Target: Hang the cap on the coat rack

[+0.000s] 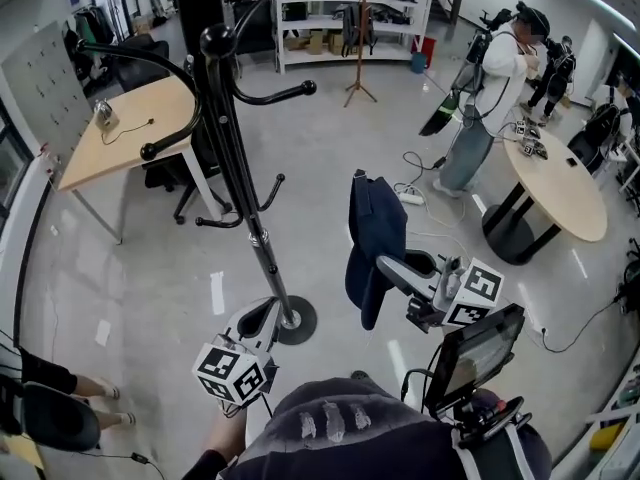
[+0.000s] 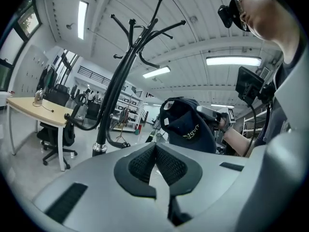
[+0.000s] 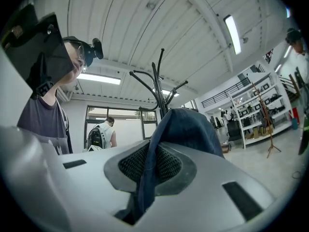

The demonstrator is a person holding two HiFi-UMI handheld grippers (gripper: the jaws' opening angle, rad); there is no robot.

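Note:
A black coat rack with curved hooks stands on a round base on the grey floor, left of centre in the head view. My right gripper is shut on the edge of a navy cap, which hangs from it to the right of the pole. The right gripper view shows the cap's fabric pinched between the pads, with the rack's top beyond. My left gripper is low, near the rack's base, and shut on nothing. Its own view shows the rack and the cap ahead.
A wooden desk with an office chair stands behind the rack at the left. An oval table and a standing person are at the right. Cables lie on the floor behind the cap. Shelving lines the back.

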